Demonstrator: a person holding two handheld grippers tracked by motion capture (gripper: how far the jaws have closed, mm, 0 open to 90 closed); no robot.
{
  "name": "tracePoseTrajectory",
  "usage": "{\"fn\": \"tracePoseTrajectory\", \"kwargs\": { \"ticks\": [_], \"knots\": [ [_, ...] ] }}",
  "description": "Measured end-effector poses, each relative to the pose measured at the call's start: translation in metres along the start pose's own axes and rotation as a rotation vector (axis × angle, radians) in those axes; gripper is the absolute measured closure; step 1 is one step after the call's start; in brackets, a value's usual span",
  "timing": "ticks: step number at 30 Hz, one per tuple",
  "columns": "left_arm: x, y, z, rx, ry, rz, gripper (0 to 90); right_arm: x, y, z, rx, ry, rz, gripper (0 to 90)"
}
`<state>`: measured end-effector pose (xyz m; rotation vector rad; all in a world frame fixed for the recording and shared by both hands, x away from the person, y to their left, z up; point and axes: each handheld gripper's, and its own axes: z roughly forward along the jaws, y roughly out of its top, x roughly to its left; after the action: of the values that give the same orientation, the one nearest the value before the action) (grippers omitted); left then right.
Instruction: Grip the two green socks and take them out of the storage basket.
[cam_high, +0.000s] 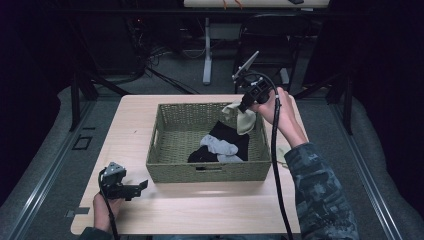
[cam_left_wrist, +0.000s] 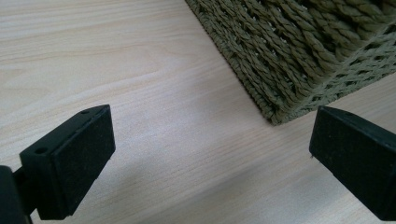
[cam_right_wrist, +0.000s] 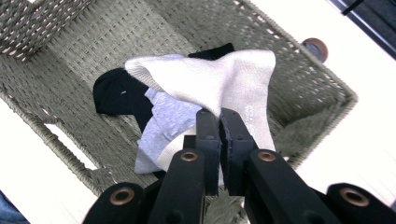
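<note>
Fingers of right gripper (cam_right_wrist: 219, 116) pinch a soft cream sock (cam_right_wrist: 219, 84) above woven basket (cam_right_wrist: 303, 79); left gripper (cam_left_wrist: 210, 149) gapes wide.

Faint grey print on the cream sock (cam_right_wrist: 243, 84) is too small to read.

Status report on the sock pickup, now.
Right gripper shut on cream sock, held above basket. Left gripper open, idle over table. Grey sock and black sock in basket. Nothing in the way.

One basket (cam_high: 175, 150), three socks (cam_high: 244, 119), two grippers (cam_high: 145, 184).
</note>
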<state>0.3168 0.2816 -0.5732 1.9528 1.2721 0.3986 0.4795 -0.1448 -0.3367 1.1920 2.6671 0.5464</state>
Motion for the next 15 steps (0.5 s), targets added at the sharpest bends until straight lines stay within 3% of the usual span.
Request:
{"fn": "tracePoseTrajectory", "kwargs": {
  "ticks": [7,15],
  "knots": [
    [0.0,0.0,0.0,-0.001,-0.001,0.001,0.4,-0.01,-0.008,-0.018,-0.023,-0.028,0.018,87.6],
    [-0.001,0.0,0.001,-0.004,0.002,0.001,0.4,-0.032,-0.028,-0.038,-0.031,-0.061,0.06,87.6]
  ]
}}
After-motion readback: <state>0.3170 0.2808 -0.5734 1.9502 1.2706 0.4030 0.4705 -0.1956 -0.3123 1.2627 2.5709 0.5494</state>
